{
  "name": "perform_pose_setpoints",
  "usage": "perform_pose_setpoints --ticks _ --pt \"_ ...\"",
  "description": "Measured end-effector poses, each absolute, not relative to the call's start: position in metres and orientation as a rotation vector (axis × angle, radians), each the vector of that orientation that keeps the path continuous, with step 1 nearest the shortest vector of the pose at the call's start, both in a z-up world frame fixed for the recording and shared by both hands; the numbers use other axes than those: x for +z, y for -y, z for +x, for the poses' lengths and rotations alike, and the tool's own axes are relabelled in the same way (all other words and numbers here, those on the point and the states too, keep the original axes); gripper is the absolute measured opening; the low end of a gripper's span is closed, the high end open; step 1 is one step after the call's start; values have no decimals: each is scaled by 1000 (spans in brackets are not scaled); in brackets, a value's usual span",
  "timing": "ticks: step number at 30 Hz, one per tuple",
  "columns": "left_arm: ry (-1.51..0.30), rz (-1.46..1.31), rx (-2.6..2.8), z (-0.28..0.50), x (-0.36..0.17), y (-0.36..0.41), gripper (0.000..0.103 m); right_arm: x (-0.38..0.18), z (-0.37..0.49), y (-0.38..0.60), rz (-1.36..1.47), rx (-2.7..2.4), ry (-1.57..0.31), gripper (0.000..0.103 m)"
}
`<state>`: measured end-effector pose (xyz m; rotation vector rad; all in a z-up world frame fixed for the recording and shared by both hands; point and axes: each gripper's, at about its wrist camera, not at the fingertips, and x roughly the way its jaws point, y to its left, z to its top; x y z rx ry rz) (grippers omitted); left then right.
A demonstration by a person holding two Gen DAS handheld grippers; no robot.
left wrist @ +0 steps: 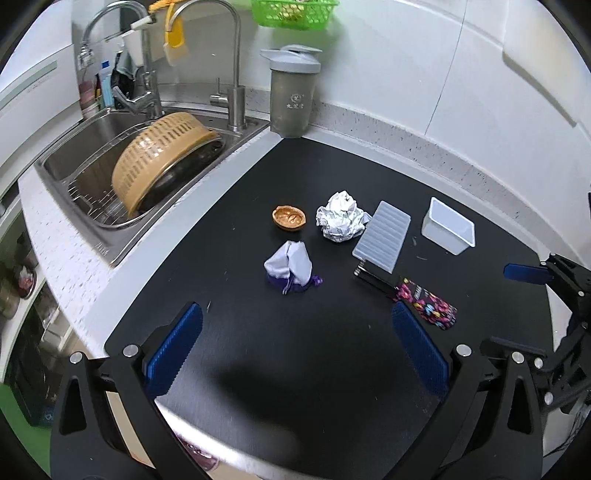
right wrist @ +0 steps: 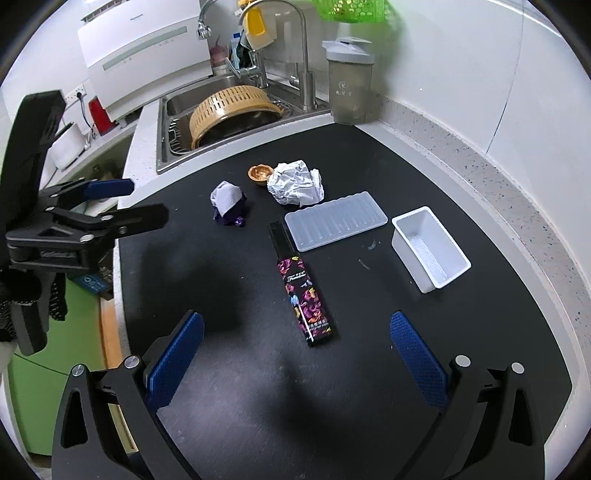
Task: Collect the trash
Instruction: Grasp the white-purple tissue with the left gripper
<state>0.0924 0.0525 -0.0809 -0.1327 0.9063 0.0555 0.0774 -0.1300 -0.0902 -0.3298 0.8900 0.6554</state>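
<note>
So I'm at a kitchen counter, pale speckled stone, with a big matte black mat (right wrist: pixel 369 369) laid over it. White wall panels wrap round the back and right side. To the left there's a stainless sink (left wrist: pixel 74 162) with a wire rack in it and a tan slotted plastic colander (left wrist: pixel 162 155) tipped on its side over something dark. Two chrome taps (left wrist: pixel 229 66) behind it, a grey lidded shaker bottle (left wrist: pixel 293 92) standing at the mat's far corner, and a green mesh basket (left wrist: pixel 295 14) hanging up top.

The trash is all sitting on the mat, mid-distance: a crumpled ball of white paper (left wrist: pixel 341 218), a brown walnut-shell half (left wrist: pixel 290 218) near its left side, and a scrunched white-and-purple wrapper (left wrist: pixel 293 269) nearer to me. There's also a long flat black packet with bright pink floral print (right wrist: pixel 304 291), glossy.

Right of the paper is a ribbed, frosted rectangular lid (left wrist: pixel 382 236), and beyond that a smooth white plastic tub (right wrist: pixel 430 251), upright. The tub and lid are apart.

My left claw (left wrist: pixel 295 350) is spread wide, blue ridged pads (left wrist: pixel 173 350) holding nothing, hovering over bare mat. Right claw (right wrist: pixel 295 362) is the same: wide apart, nothing gripped, with the floral packet lying between its tips.
</note>
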Motion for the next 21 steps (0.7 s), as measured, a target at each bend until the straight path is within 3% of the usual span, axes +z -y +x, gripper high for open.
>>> perform_pose_setpoints --ticks 13,17,19,21 --pt "-939 -141 32 142 -125 -61 97 -114 101 127 -345 650 -931 97" --pt "-969 -152 36 152 -136 -64 65 -119 104 128 -349 649 -940 97" --pt "-982 -158 39 156 -140 -66 41 -121 106 127 -352 648 -942 97" --pt "-987 -174 35 157 -141 -67 33 -122 107 126 -355 648 -942 97"
